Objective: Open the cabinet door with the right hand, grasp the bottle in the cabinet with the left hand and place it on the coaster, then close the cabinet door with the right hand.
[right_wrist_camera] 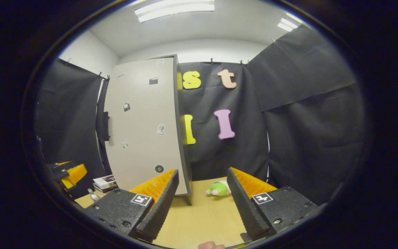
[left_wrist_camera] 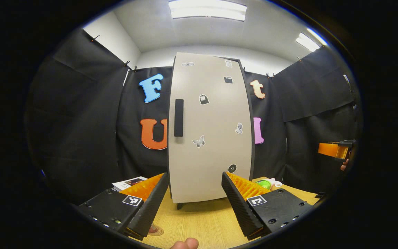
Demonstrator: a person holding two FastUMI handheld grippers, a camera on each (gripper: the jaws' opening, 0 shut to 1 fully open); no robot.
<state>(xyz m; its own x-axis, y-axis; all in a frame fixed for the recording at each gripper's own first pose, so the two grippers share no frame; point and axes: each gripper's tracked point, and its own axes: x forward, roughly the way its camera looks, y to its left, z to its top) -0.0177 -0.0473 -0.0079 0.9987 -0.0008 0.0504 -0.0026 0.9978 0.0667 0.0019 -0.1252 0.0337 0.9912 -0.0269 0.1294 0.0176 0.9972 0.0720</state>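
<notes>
**Door shut, both tongs empty and standing off**

The right gripper [right_wrist_camera: 201, 199] has its jaws spread wide with nothing between them; it hangs over the pale wooden tabletop [right_wrist_camera: 202, 221], off to the hinge side of the tall beige cabinet with a flat door dotted with small stickers [right_wrist_camera: 143, 128]. The left gripper [left_wrist_camera: 195, 200] is equally wide open and empty, squared up to the same door from the front.

The door's black vertical bar handle [left_wrist_camera: 179, 117] sits on the edge far from the right gripper, so the reach must cross the whole front. The likely trouble, in my judgement: an oblique approach slips off the slim handle, or the door swings into the waiting left gripper. A green and white plush toy [right_wrist_camera: 218, 188] lies near the cabinet's foot.

The bottle is presumably behind the closed door, unseen. A round brownish disc, perhaps the coaster [left_wrist_camera: 155, 230], lies under the left gripper.
</notes>
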